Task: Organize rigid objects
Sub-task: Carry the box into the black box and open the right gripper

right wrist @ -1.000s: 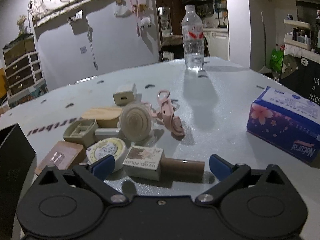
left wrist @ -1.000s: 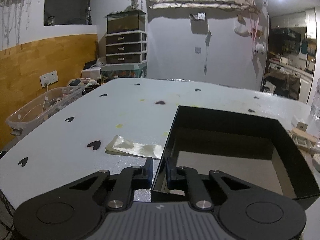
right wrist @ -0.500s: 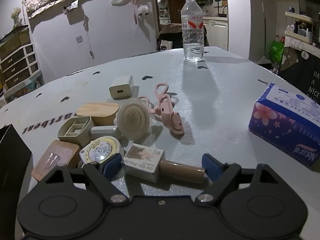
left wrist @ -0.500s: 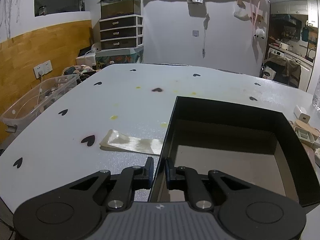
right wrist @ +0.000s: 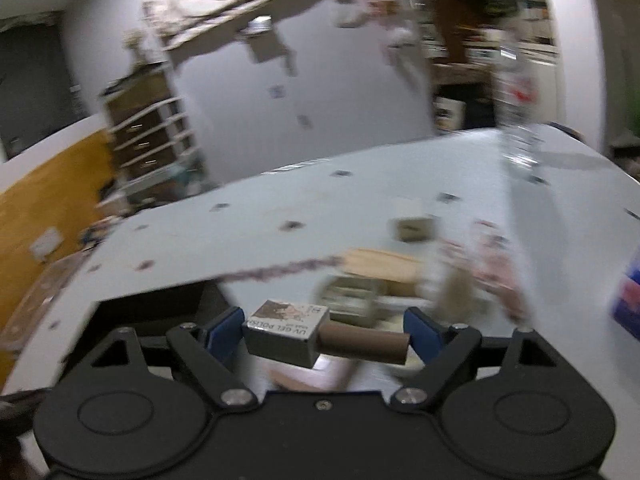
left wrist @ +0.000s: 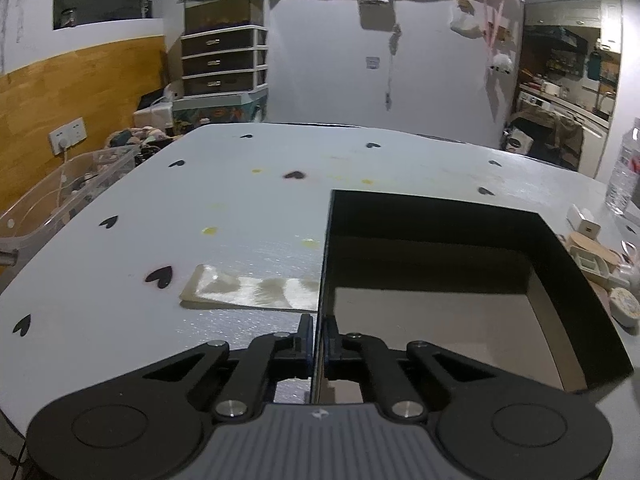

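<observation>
Plastic bin (left wrist: 60, 196) at far left, off the table edge. Pale flat packet (left wrist: 252, 290) lying on the white heart-printed table (left wrist: 240, 200), its right end touching or slipping under the wall of the black box (left wrist: 440, 212). Left gripper (left wrist: 316, 338) clamped on that left wall — one finger outside, one inside, nearly closed on the thin card. Box interior bare and brown. Beyond its right wall, clutter: wooden lid (left wrist: 588, 244), beige tray (left wrist: 586, 262), white charger (left wrist: 584, 222), round tin (left wrist: 624, 306), water bottle (left wrist: 626, 172) at the far edge.

Right wrist view heavily blurred. Right gripper (right wrist: 324, 330) with blue pads (right wrist: 224, 332) pressed against the ends of the gel polish box (right wrist: 286, 332) and its brown cylinder (right wrist: 364, 342) — held sideways, clear of the table, just beside the dark box corner (right wrist: 160, 308). Remaining clutter smeared behind; blue tissue pack (right wrist: 628, 304) at far right.
</observation>
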Demonstrator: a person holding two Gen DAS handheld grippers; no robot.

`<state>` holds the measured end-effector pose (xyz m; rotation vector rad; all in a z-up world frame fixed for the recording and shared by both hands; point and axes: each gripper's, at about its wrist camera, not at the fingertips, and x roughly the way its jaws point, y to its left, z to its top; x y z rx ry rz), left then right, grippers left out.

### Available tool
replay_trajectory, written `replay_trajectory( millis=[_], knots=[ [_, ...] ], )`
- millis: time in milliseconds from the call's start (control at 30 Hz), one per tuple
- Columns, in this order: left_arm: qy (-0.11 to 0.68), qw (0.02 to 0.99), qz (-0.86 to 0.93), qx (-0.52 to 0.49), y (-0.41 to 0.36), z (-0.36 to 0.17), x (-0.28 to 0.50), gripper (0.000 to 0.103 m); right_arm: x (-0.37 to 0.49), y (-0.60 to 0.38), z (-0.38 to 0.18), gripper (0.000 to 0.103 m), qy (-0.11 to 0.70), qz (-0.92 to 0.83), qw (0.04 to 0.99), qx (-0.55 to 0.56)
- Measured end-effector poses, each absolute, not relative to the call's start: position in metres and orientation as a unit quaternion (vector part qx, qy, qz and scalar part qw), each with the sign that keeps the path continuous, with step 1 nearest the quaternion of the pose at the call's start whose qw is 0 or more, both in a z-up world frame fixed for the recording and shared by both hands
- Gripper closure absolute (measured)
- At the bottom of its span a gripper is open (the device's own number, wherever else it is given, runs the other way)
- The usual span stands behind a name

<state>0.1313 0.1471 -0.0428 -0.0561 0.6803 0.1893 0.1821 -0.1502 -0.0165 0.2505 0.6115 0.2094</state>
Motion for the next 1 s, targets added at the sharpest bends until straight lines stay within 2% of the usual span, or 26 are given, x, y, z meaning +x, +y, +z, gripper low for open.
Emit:
replay_trajectory(
  millis=[300, 533, 900, 1000],
  knots=[
    [0.330, 0.942, 0.052, 0.006, 0.147, -0.045, 0.128, 0.099, 0.215, -0.041, 0.005, 0.016, 0.345, 0.232, 0.905, 0.091],
    [0.329, 0.944, 0.009, 0.026, 0.152, -0.047, 0.131, 0.099, 0.246, 0.025, -0.017, 0.016, 0.408, 0.236, 0.879, 0.074],
    [0.330, 0.943, -0.023, 0.025, 0.156, -0.048, 0.133, 0.097, 0.273, 0.053, -0.054, 0.015, 0.448, 0.188, 0.869, 0.092],
    [0.331, 0.943, -0.023, 0.022, 0.156, -0.048, 0.134, 0.097, 0.269, 0.050, -0.050, 0.010, 0.439, 0.203, 0.870, 0.093]
  ],
)
